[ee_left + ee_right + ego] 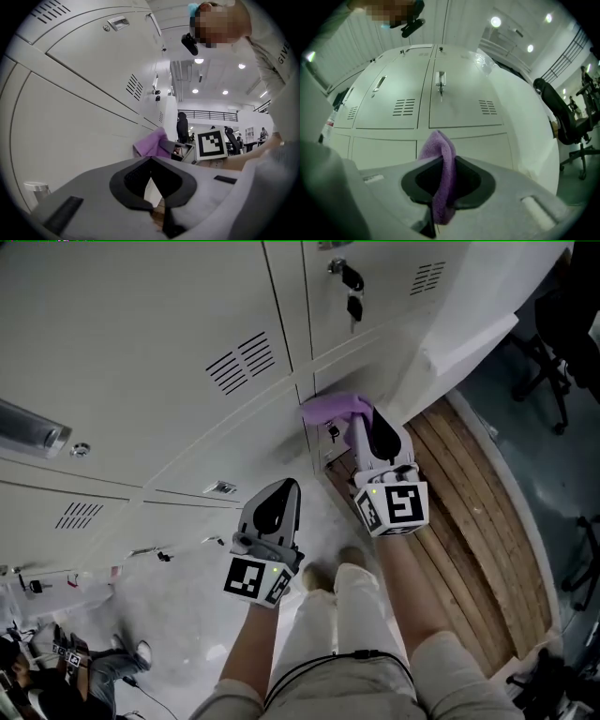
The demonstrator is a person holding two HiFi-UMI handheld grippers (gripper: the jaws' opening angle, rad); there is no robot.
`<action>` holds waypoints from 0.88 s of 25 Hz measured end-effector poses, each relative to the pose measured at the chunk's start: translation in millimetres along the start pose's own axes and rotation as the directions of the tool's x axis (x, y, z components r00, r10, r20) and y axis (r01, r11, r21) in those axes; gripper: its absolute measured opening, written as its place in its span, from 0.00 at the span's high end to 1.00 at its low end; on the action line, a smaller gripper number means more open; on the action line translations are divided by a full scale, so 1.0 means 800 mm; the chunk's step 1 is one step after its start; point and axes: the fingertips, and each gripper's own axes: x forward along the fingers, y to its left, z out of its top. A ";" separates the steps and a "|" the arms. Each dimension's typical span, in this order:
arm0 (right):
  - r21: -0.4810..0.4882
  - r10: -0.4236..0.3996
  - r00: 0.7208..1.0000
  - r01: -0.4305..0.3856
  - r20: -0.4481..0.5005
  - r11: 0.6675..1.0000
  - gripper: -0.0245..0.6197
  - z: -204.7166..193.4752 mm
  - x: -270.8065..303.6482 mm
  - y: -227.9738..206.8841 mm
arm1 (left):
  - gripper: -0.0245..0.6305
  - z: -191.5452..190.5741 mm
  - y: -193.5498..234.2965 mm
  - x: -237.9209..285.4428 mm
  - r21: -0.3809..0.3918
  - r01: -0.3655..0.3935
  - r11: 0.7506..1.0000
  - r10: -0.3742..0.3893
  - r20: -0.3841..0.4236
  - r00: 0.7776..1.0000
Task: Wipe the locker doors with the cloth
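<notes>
A purple cloth [332,409] is pinched in my right gripper [360,420], which is shut on it and points at the cream locker doors [159,329]. In the right gripper view the cloth [440,154] stands folded between the jaws, in front of the lower row of locker doors [464,140]; I cannot tell whether it touches them. My left gripper [285,487] hangs lower and to the left, shut with nothing in it. Its own view shows the jaws meeting at the tip [151,160], with the cloth [151,143] beyond them.
Keys [352,289] hang from a lock on an upper door. A wooden floor strip [473,521] runs along the right, with office chairs [562,343] past it. The person's legs [342,634] stand below the grippers. Another person [66,662] sits at the bottom left.
</notes>
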 end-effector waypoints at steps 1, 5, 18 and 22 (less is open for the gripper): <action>-0.005 0.001 1.000 -0.001 0.021 1.000 0.87 0.014 0.007 -0.001 | 0.96 0.003 -0.004 0.004 -0.002 0.006 1.000 -0.006 0.004 1.000; -0.015 0.005 0.997 -0.004 0.082 1.000 0.87 0.051 0.032 -0.010 | 0.96 0.019 -0.010 0.024 0.002 0.023 1.000 -0.023 0.031 0.999; -0.125 0.080 0.995 -0.073 0.052 0.990 0.88 0.013 0.070 -0.011 | 0.96 -0.001 0.003 0.064 -0.004 -0.028 1.000 0.029 0.007 1.000; -0.086 0.074 0.997 -0.076 -0.027 0.993 0.88 -0.046 0.068 -0.020 | 0.96 -0.015 0.008 0.071 -0.010 -0.038 0.999 0.038 -0.010 0.999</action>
